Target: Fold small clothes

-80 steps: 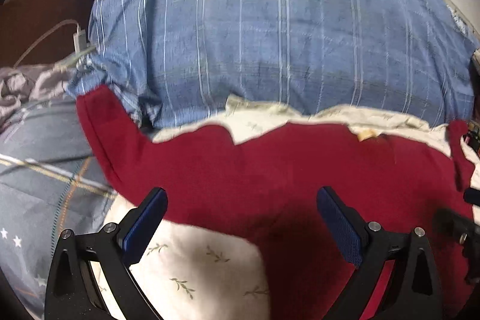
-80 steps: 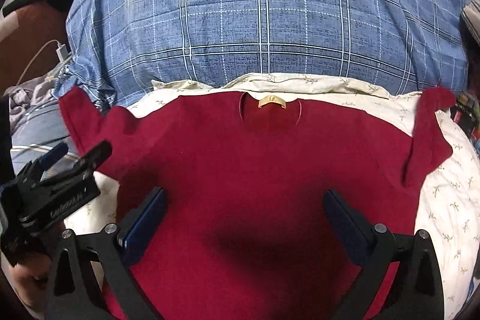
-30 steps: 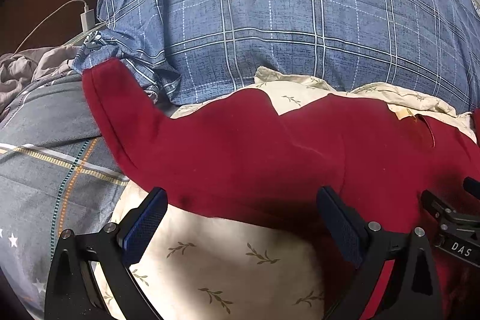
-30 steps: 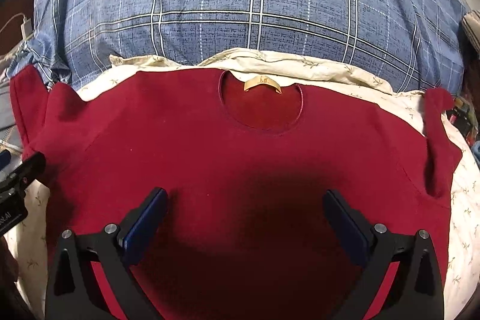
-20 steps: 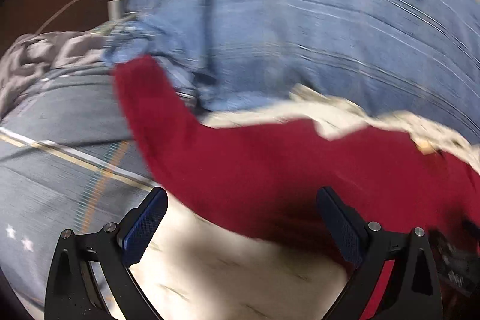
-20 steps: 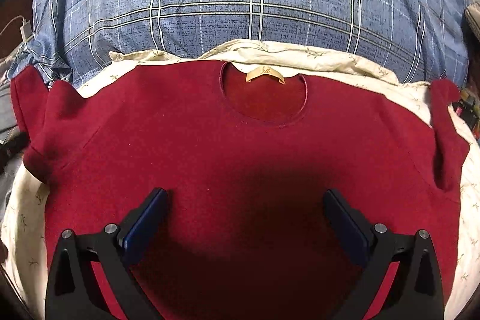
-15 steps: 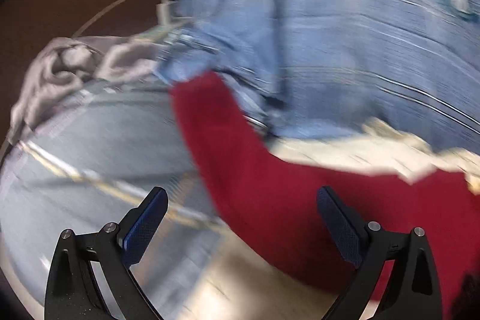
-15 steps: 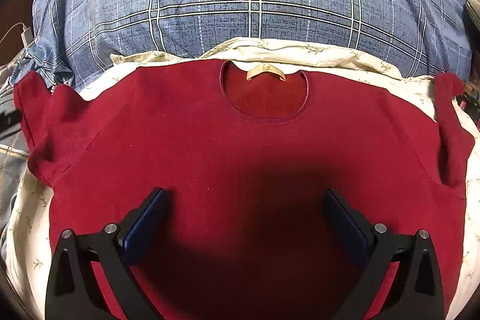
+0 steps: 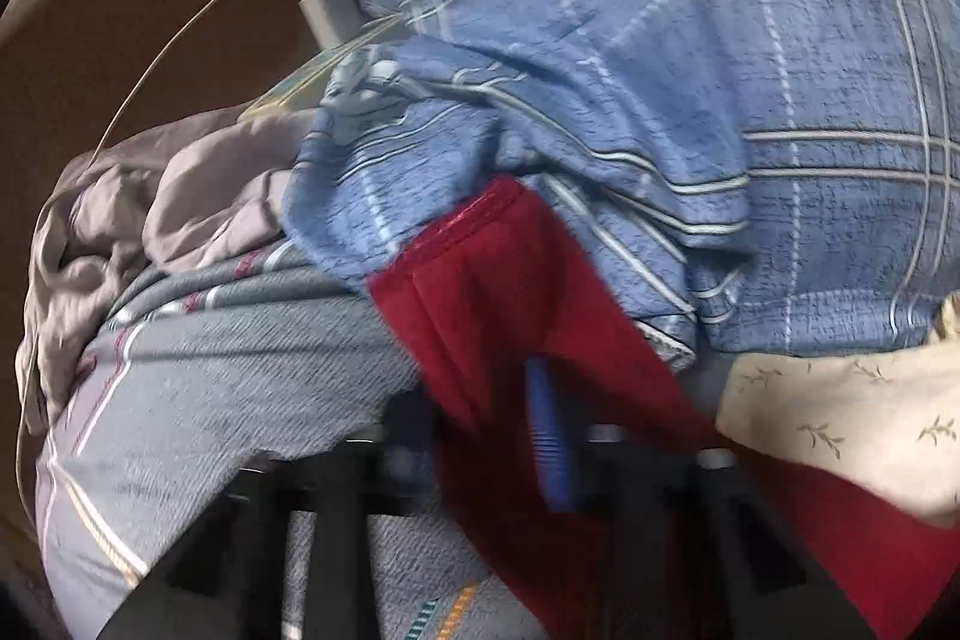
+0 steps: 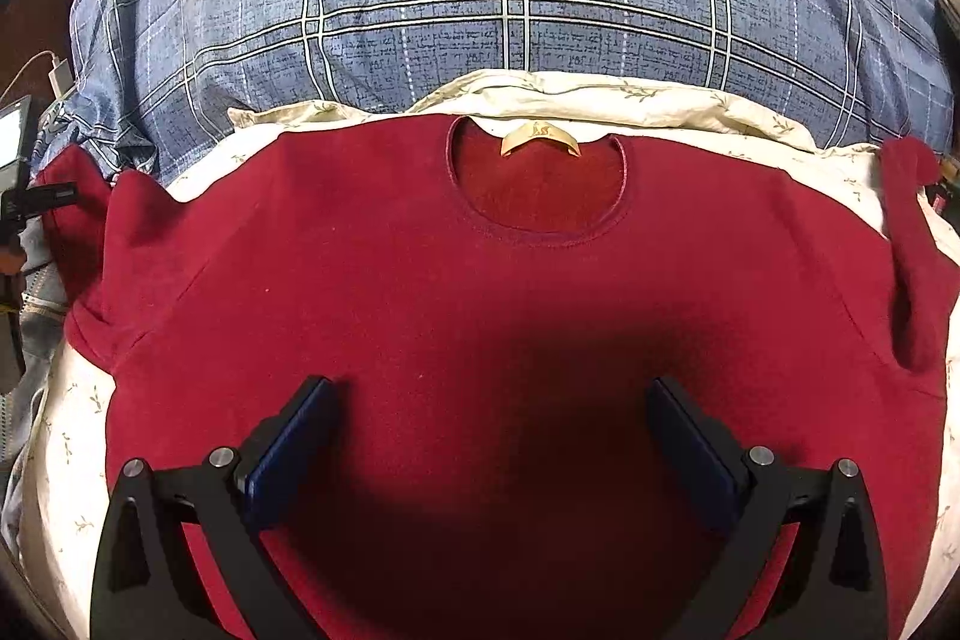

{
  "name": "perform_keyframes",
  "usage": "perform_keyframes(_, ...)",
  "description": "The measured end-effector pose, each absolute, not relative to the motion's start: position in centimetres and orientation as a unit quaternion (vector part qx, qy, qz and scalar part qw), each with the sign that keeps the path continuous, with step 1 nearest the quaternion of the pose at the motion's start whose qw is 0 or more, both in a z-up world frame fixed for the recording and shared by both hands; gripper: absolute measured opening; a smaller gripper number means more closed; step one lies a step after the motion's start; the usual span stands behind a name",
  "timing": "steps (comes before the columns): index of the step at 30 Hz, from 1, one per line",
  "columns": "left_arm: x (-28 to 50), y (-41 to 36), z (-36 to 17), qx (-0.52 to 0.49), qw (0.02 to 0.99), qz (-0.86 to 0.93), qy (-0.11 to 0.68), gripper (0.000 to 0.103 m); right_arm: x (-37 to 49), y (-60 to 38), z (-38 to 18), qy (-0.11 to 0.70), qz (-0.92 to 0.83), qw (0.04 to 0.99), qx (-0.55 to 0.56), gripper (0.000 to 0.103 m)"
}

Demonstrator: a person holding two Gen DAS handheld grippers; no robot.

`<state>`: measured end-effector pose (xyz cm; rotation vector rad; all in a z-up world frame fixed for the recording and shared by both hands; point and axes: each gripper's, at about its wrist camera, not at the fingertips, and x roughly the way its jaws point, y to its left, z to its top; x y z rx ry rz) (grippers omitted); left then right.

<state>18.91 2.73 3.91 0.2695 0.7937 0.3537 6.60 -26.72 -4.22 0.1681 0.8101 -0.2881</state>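
swung over, left tool (image 9: 549,436) now pinches red shirt's (image 9: 504,292) sleeve

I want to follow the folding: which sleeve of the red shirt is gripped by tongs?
The shirt's sleeve beside the grey blanket: the left tongs have closed on it. The opposite sleeve lies free.

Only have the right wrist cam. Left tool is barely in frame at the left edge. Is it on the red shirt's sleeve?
Observer: Yes. The left tool is shut on the sleeve, back from the cuff.
Operator: Cuff lying free?
Observer: It lies against a fold of the blue plaid quilt; I can't tell if it is tucked under.
Operator: Anything else close by?
Observer: A crumpled grey cloth lies left of the sleeve, apart from it.
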Motion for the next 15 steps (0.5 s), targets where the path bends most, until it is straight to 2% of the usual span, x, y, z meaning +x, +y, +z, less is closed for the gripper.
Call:
perform_keyframes(7, 14.0, 2.4, 8.7, -0.011, 0.924, 0.008, 0.382, 0.007, 6.5, -26.8, -4.2, 0.389, -0.135, 0.908, 0.081, 0.103)
perform_keyframes(12, 8.3, -2.2, 14.2, -0.024, 0.93, -0.118, 0.348, 0.007, 4.8, -28.6, -3.1, 0.364, -0.134, 0.913, 0.126, 0.102)
perform_keyframes(15, 4.7, -6.6, 15.6, -0.024, 0.922, -0.193, 0.336, 0.008, 2.9, -30.6, -1.7, 0.353, -0.135, 0.915, 0.143, 0.103)
